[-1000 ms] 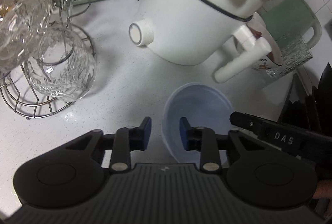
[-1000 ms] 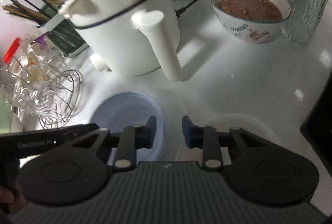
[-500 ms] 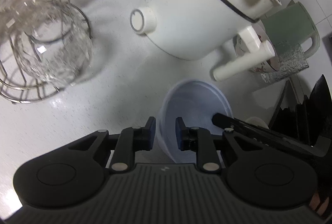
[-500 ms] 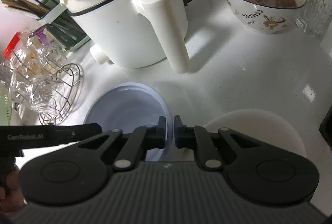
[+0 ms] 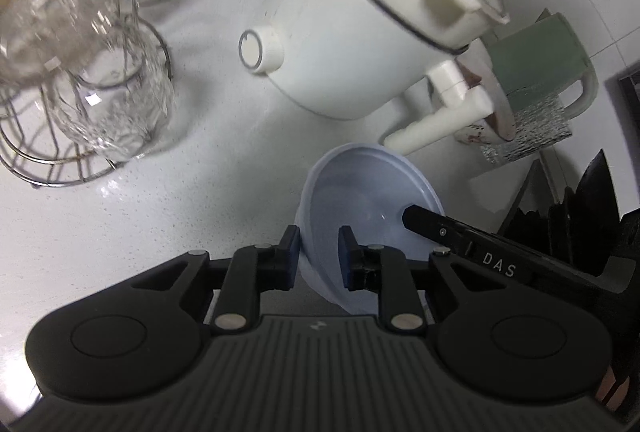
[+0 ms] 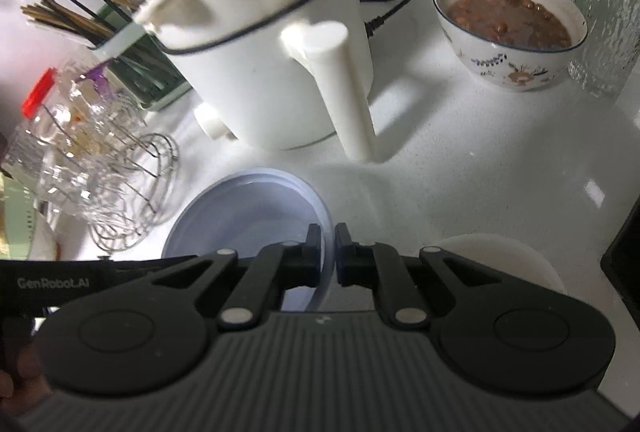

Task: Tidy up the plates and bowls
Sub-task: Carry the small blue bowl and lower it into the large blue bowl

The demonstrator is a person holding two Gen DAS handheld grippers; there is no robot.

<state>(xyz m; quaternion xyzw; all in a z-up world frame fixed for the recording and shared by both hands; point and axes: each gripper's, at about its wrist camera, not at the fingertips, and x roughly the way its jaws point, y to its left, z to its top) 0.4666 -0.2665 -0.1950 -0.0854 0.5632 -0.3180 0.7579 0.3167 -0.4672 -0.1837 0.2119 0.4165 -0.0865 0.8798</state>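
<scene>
- Left wrist view: the left gripper [image 5: 318, 252] is clamped on the near rim of the blue bowl [image 5: 360, 192], one pad outside the wall, one inside. The bowl sits tilted over the white counter [image 5: 160, 232], in front of the white pot [image 5: 344, 44].
- The right gripper's finger [image 5: 460, 240] reaches in over the bowl's right rim.
- A wire rack [image 5: 80, 136] with glasses stands at the left; a green kettle [image 5: 540, 60] is behind the pot's handle.
- Right wrist view: the right gripper [image 6: 327, 252] is clenched on the blue bowl's [image 6: 248, 208] right rim, the rim between its pads.
- A white bowl [image 6: 500, 252] lies just right of the gripper, partly hidden.
- A patterned bowl [image 6: 516, 44] of brown food stands far right, well apart; chopsticks [image 6: 76, 8] stand in a holder behind the pot [image 6: 272, 64].
</scene>
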